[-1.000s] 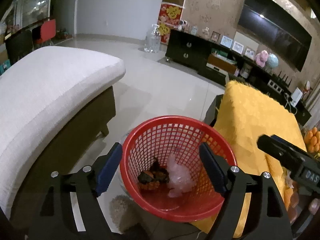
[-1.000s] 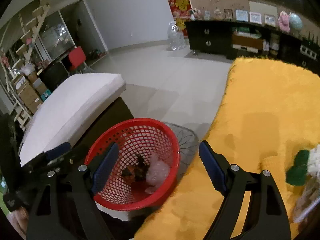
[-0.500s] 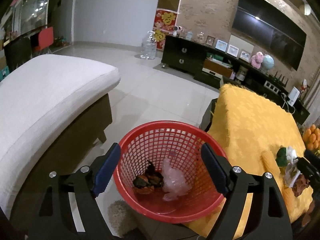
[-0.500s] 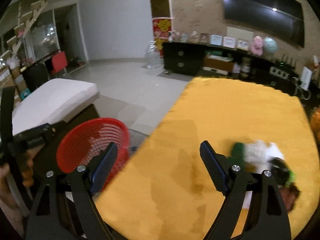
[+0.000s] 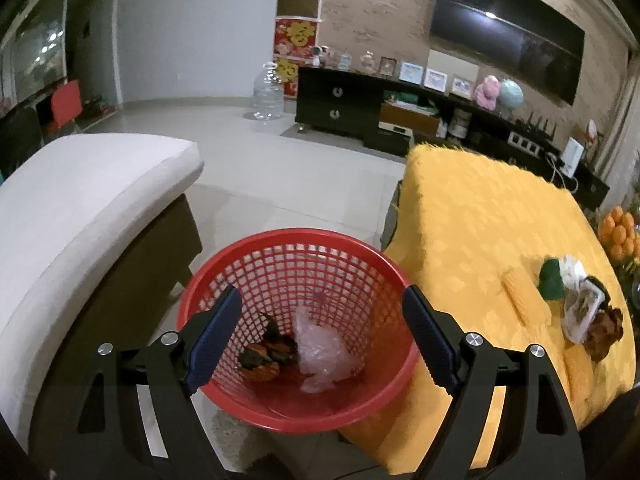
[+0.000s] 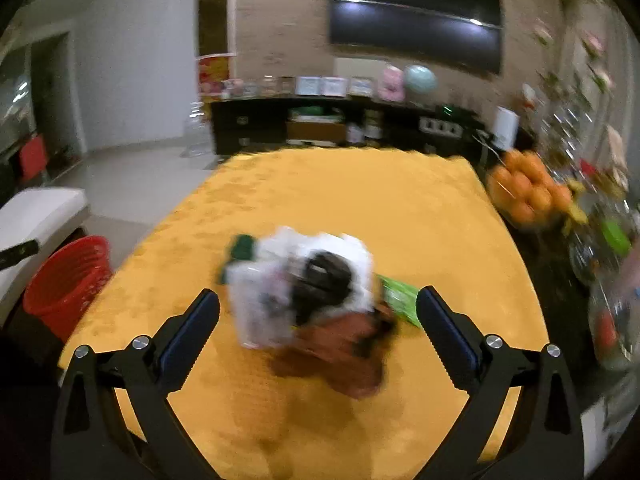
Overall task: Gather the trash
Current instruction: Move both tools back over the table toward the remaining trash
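A red mesh basket stands beside the yellow-covered table and holds a dark fruit peel and crumpled clear plastic. My left gripper hovers open over the basket's near rim, its pads touching nothing. In the right wrist view a blurred trash pile of white wrappers, a dark lump, a green packet and a brown scrap lies on the table. My right gripper is just behind the pile; its jaws are opening, with the near part of the pile between the pads but untouched. The basket shows at far left.
A white sofa flanks the basket on the left. A pile of oranges and glassware crowd the table's right side. A dark TV cabinet and a clear water jug stand across the tiled floor.
The right gripper swung away from the basket, rightward across the table to the trash pile, and its jaws widened. The left gripper rolled a little and stayed over the basket.
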Motion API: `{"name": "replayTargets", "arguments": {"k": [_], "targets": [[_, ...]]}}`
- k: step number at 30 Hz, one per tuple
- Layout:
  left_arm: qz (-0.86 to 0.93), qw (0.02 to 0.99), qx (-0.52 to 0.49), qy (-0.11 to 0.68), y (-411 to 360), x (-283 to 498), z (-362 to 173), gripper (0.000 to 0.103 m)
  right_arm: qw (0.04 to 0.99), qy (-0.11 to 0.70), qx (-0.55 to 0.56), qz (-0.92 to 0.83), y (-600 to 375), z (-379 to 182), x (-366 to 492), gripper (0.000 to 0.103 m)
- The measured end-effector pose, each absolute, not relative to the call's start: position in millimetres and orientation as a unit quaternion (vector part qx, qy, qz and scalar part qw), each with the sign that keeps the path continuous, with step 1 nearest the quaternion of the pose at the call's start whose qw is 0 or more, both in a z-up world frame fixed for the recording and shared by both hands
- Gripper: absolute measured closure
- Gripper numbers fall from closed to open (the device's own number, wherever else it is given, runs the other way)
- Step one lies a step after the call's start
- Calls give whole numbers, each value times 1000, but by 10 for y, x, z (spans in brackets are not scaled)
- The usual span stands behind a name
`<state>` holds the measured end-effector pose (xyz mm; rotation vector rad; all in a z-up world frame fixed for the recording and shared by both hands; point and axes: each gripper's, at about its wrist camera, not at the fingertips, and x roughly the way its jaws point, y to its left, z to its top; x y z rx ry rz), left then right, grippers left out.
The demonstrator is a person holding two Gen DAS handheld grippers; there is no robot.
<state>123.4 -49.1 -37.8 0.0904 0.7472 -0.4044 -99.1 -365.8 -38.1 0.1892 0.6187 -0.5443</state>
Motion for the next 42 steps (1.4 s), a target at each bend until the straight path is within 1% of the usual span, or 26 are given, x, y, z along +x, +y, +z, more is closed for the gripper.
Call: {"name": "replayTargets", "arguments": {"k": [6,18,26,33,42], "targets": [[-220,901,67,367,-758,1058,-451,24,906,302,139,-264,-3859,-530,-1107,7],[-292,864,128,389,-1579,710,-646,24,907,296,150,-261,-3867,-569,-1194,7],[-322,846,140,402,-2191,765,-667,24,904,297,165,-261,-3935,-603,-1235,7],[-331,820,164,437,-2764,894,-893,24,899,300,181,-261,-4020,-644,-1248,7],[-331,806,164,462,-2948,1055,-1121,25,897,303,195,-256,-4094,-688,-1209,7]]}}
